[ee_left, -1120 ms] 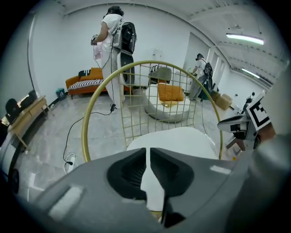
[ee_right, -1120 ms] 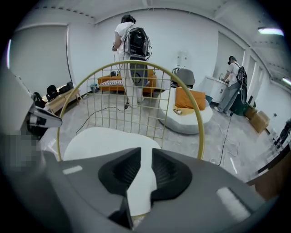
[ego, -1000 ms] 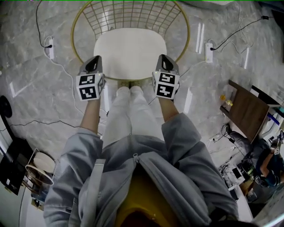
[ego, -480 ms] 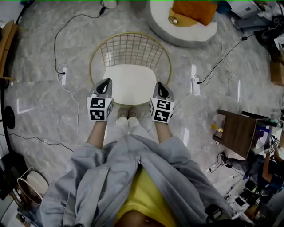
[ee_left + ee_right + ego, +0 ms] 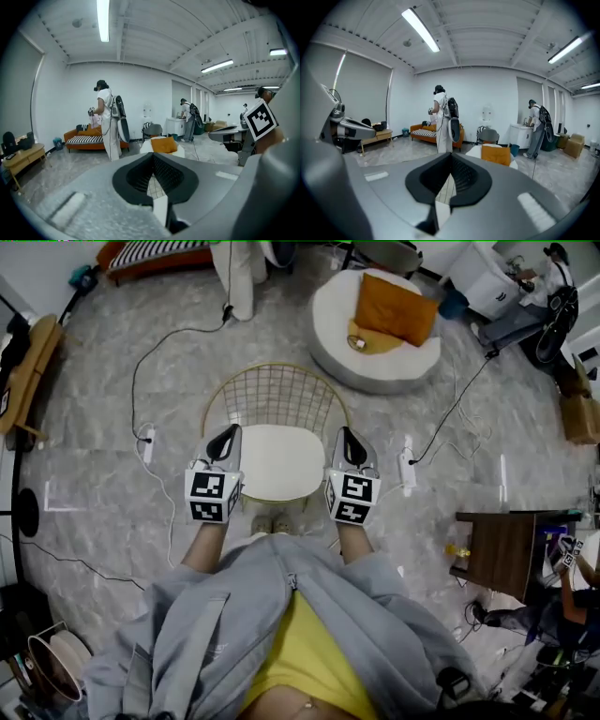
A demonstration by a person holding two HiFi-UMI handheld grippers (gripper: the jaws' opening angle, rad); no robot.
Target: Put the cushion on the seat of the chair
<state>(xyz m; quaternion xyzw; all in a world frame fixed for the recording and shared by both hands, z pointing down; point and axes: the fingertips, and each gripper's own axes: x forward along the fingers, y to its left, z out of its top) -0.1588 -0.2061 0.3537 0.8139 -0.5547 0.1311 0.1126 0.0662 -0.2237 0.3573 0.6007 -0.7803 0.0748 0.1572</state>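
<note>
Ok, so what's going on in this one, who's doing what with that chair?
A person stands over a gold wire chair with a tool in each hand. The left tool and the right tool are both shut and empty, held either side of the seat. The white cushion already lies on the seat, and neither tool holds it. Beyond the chair, an orange cushion rests on a round white pouf.

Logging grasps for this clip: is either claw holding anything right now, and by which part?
Nothing is held. The left claw and right claw are both shut and empty.
</note>
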